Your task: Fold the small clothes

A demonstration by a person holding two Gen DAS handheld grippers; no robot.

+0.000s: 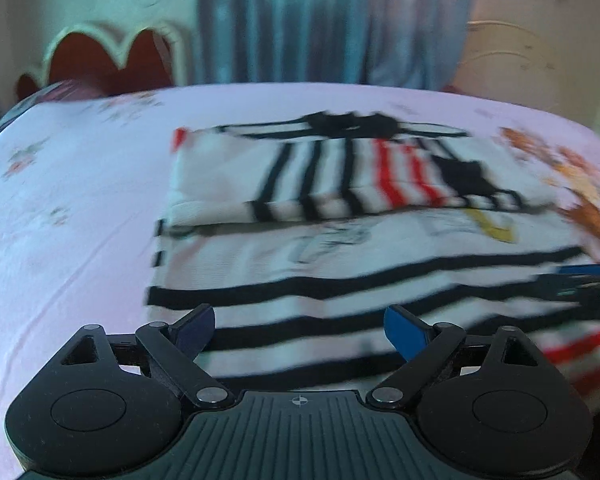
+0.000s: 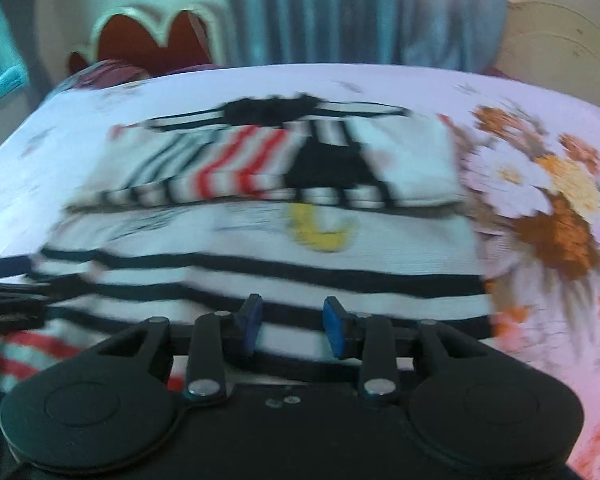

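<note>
Left hand-held gripper (image 1: 300, 334): released, blue pads spread wide, nothing between them.
Right hand-held gripper (image 2: 292, 330): jaws narrow but apart, gripping nothing.
White knit garment with black and red stripes (image 1: 340, 264): flat on bed, far part folded over.
Bed with pink floral sheet (image 1: 72, 208): under garment.
Blue curtain (image 1: 300, 20): behind bed.

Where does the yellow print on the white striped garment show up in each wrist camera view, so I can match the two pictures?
Left wrist view: the yellow print sits right of centre, just below the folded-over edge of the white garment with black and red stripes.
Right wrist view: the yellow print sits near the middle, again just under that fold.
Shared landmark: the red scalloped headboard, upper left in both.
</note>
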